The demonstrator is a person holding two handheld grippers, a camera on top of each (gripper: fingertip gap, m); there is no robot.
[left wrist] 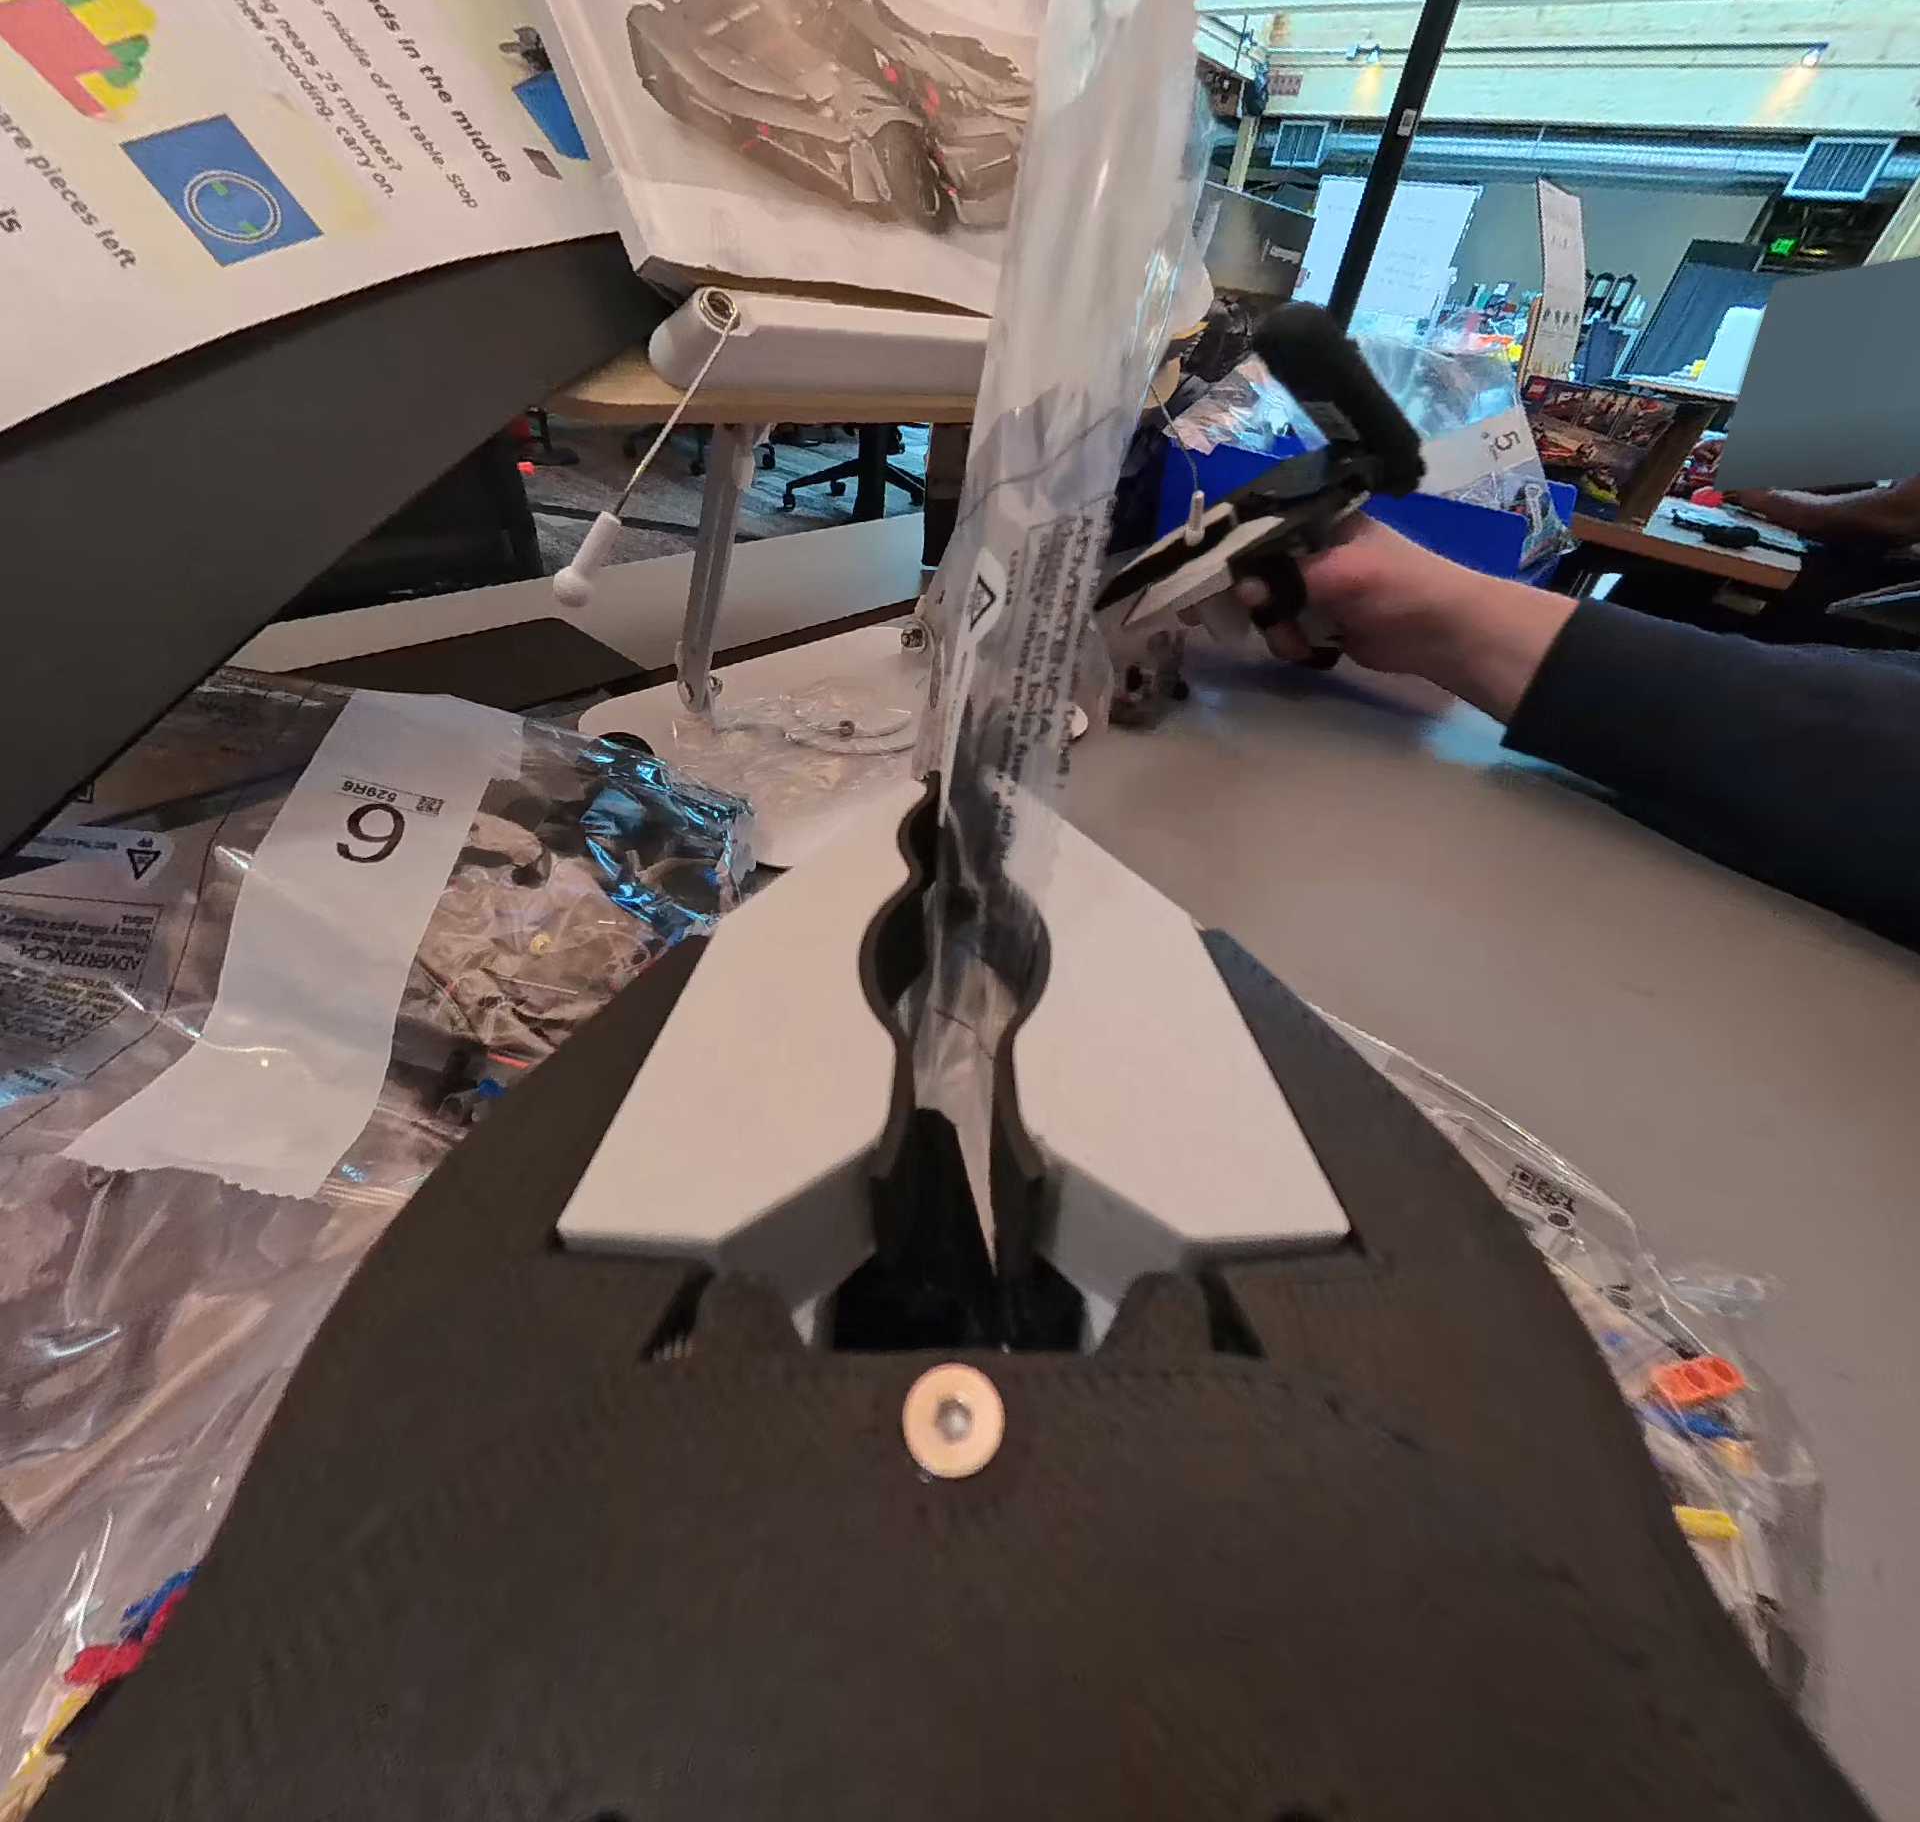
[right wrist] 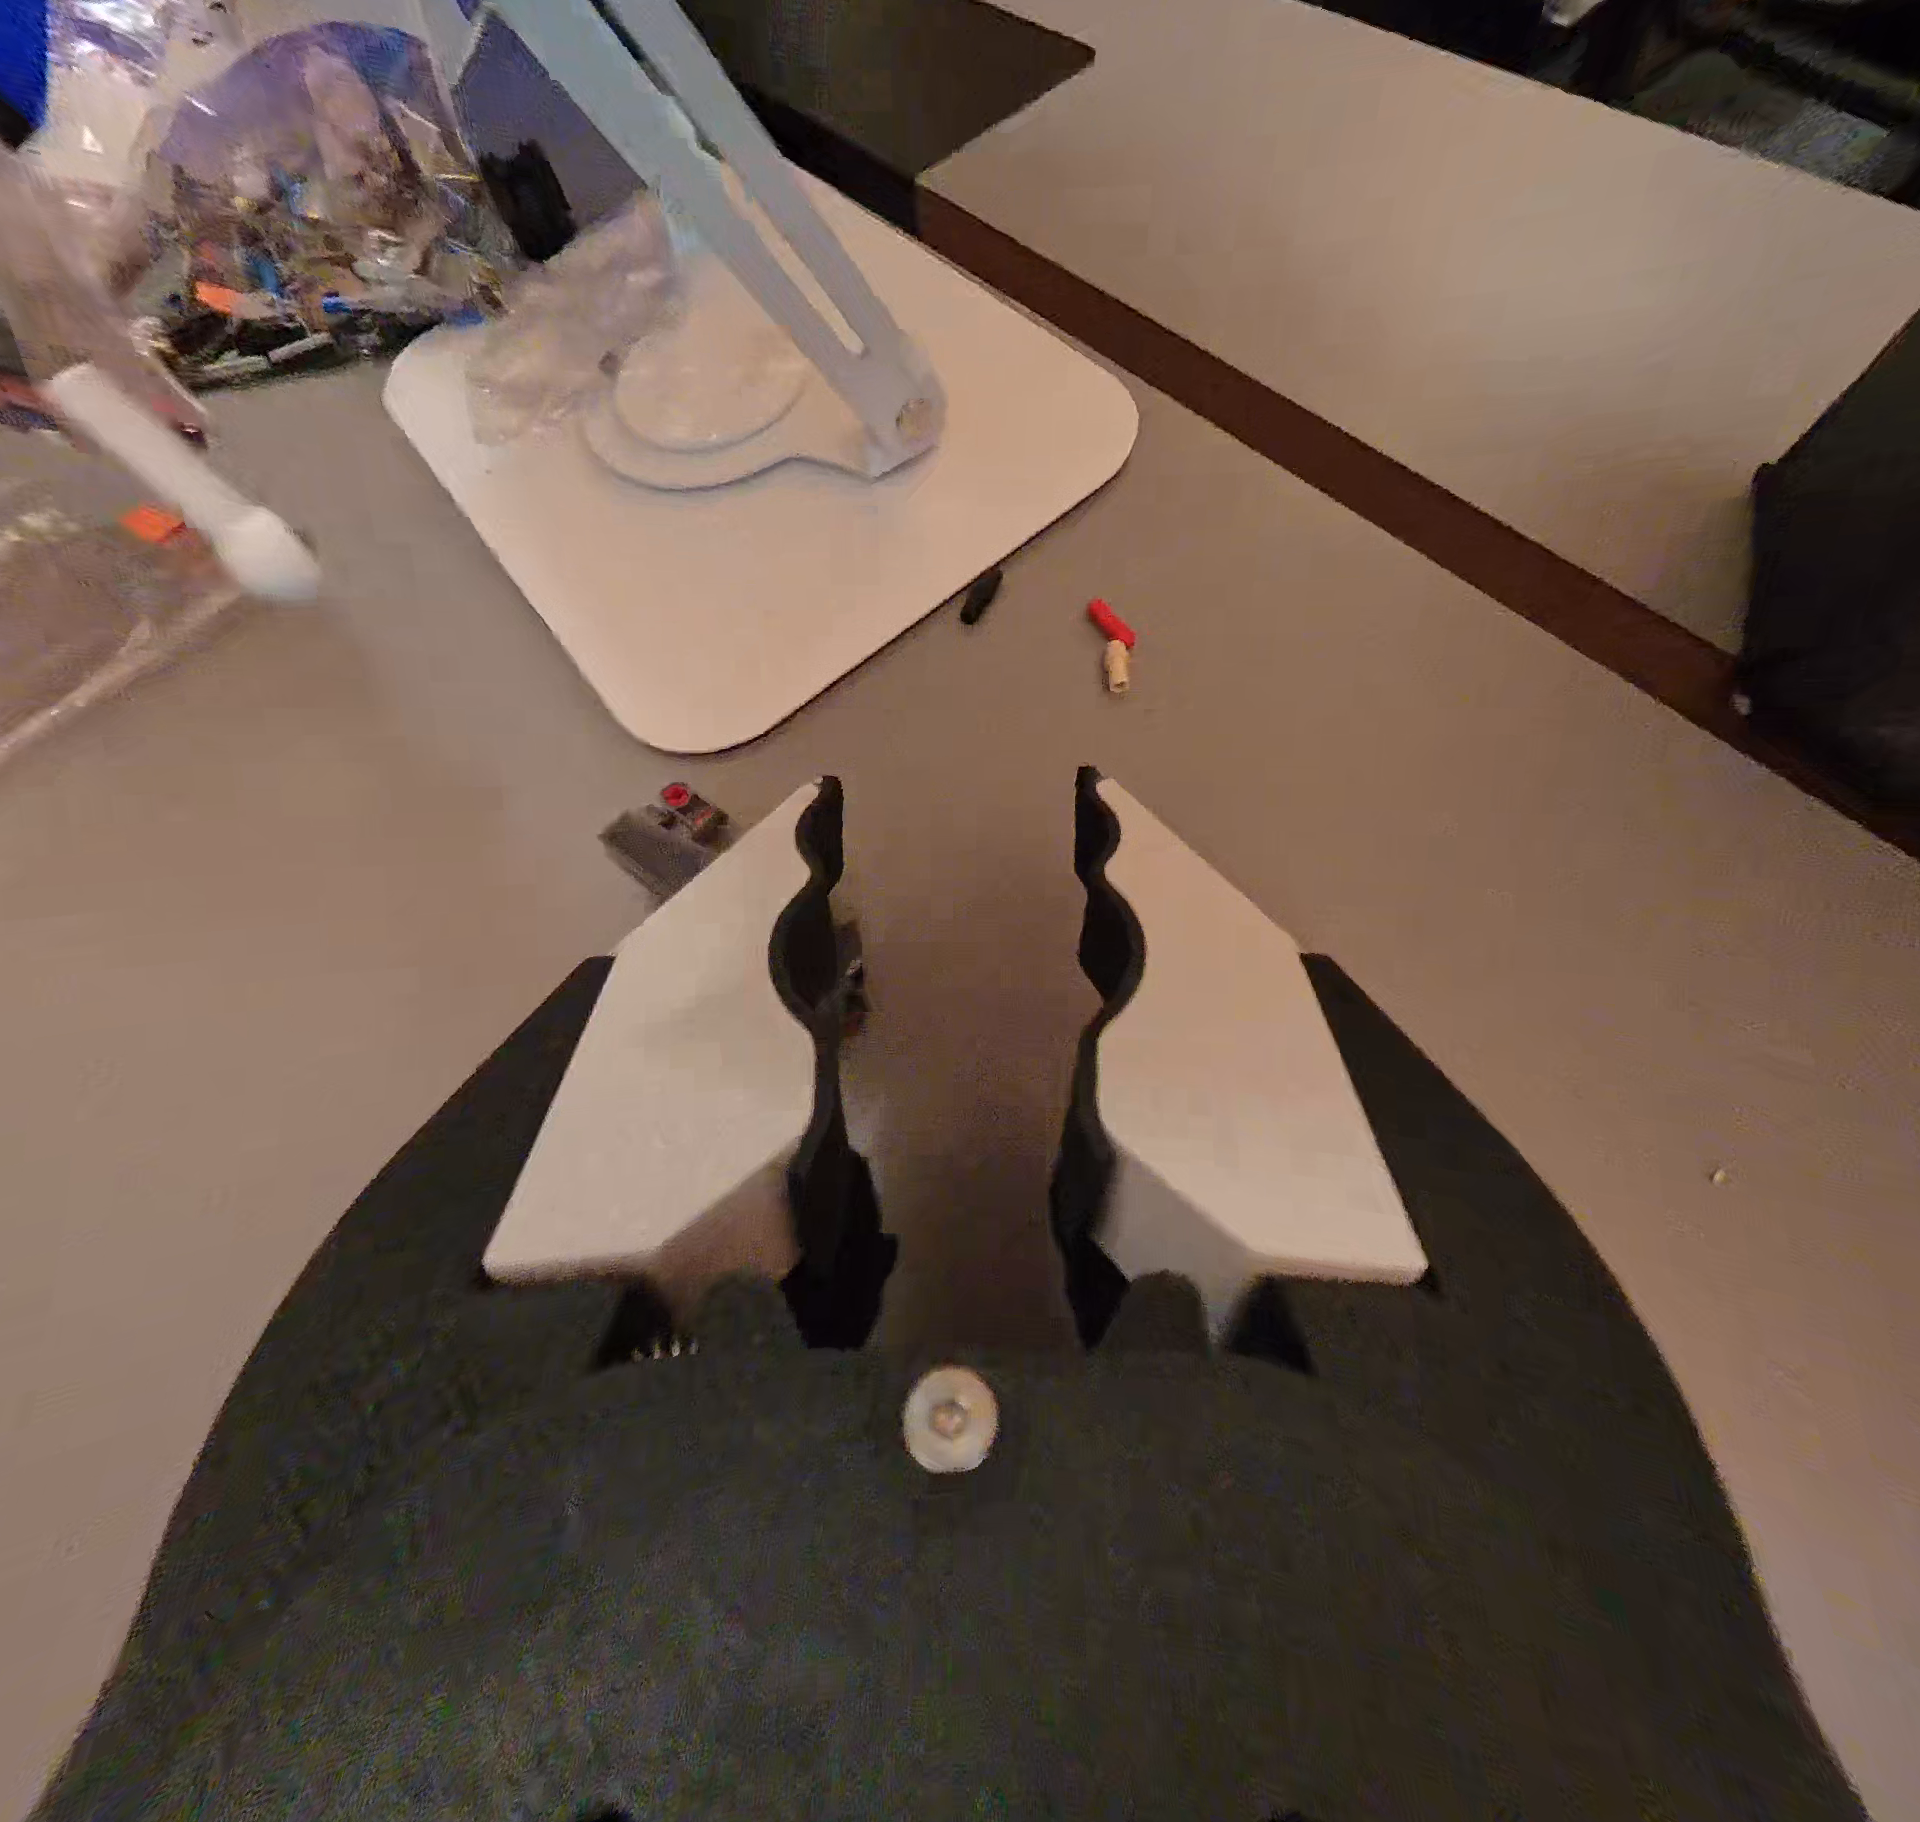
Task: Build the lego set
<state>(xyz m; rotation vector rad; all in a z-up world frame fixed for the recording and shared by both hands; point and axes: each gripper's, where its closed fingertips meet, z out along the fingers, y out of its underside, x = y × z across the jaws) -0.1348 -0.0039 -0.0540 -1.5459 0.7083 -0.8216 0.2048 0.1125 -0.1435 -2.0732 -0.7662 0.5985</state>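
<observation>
My left gripper (left wrist: 940,796) is shut on a clear plastic bag (left wrist: 1081,318) and holds it upright above the table. My right gripper (right wrist: 954,785) is open and empty, low over the grey table (right wrist: 1455,993). It also shows in the left wrist view (left wrist: 1127,593), held by a hand, far right. A small grey lego assembly with a red pin (right wrist: 667,830) lies just left of its left finger. A red and tan pin (right wrist: 1112,642) and a black pin (right wrist: 980,596) lie ahead. A numbered bag of pieces (left wrist: 343,941) lies at the left.
A white stand with a flat base (right wrist: 790,577) holds an instruction booklet (left wrist: 810,110) with a car picture. More bags of pieces (right wrist: 301,214) lie behind it. A printed sheet (left wrist: 239,110) leans at the upper left. A blue bin (left wrist: 1455,515) stands farther back.
</observation>
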